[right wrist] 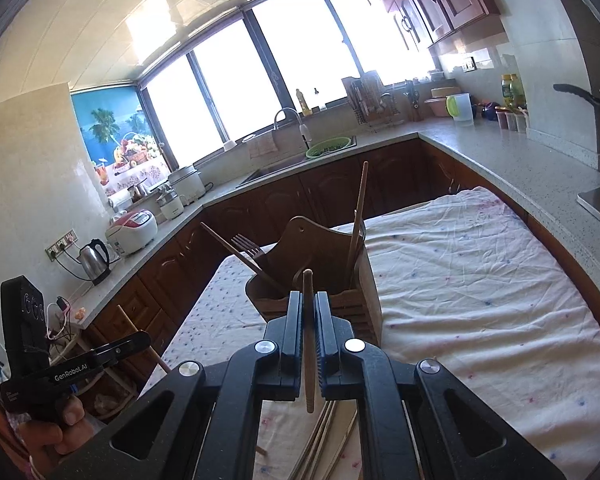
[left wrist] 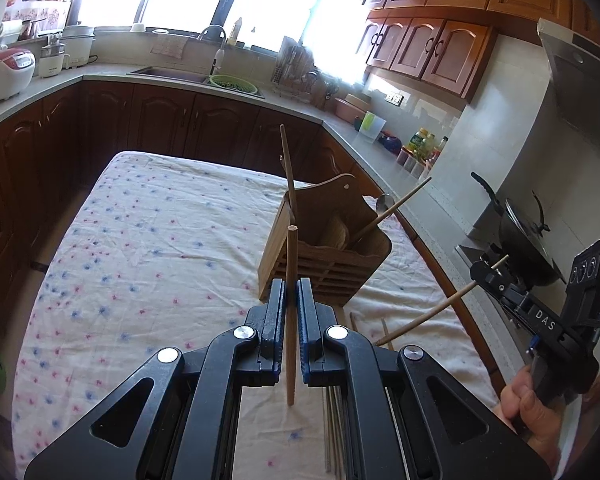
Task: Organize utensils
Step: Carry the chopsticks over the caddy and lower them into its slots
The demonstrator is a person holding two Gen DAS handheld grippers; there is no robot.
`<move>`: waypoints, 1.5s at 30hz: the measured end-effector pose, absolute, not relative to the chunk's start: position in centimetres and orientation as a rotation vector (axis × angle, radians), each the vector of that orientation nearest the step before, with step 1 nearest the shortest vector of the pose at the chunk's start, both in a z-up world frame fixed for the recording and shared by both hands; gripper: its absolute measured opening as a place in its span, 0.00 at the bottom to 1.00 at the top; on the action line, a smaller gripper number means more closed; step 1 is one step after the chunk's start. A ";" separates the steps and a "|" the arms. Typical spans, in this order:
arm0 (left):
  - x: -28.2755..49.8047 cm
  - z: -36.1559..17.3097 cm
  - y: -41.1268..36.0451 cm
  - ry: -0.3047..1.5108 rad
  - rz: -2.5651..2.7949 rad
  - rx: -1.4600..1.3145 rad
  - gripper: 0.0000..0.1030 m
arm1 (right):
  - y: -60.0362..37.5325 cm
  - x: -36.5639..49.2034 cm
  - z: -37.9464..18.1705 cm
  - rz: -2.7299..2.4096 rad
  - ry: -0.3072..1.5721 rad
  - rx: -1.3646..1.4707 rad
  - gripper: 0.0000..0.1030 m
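Chopsticks in both grippers. We see the L gripper [left wrist: 291,304] w/ its jaws pinching one wood chopstick [left wrist: 291,320], which stands nearly upright between them. The R gripper [right wrist: 309,320] has its jaws pinching another chopstick [right wrist: 309,340] the same way.

In the left view, the R gripper [left wrist: 500,276] is off to the side & its stick [left wrist: 432,312] slants down toward the table [left wrist: 140,240]. The table has a white cloth w/ little pink & blue flowers.

The wood holder [left wrist: 328,248] stands on the cloth, near both grippers. A tall chopstick [left wrist: 288,168] leans up out of one part of it. Another stick [left wrist: 396,204] & a spoon [left wrist: 384,202] lean out of the other part. In the right view we also see a fork [right wrist: 246,246] in it.

More sticks [left wrist: 334,428] lie flat on the cloth under the L gripper.
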State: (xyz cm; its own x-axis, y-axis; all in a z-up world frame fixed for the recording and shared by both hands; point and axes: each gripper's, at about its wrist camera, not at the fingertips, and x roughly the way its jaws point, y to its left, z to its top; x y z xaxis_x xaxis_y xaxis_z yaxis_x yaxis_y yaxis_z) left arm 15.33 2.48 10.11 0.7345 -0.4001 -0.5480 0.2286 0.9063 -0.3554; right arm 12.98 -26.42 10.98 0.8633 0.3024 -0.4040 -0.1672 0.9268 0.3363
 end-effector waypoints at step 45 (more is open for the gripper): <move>26.9 13.5 -0.4 0.413 -0.273 -0.288 0.05 | -27.7 24.2 13.4 0.151 0.286 0.300 0.05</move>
State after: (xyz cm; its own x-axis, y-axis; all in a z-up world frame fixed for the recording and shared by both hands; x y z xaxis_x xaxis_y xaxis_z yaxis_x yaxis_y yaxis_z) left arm 26.92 -0.39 13.47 0.8806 -0.3163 -0.3530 0.2004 0.9234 -0.3275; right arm 24.19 -27.69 13.44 0.9485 0.1888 -0.2544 -0.1044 0.9444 0.3118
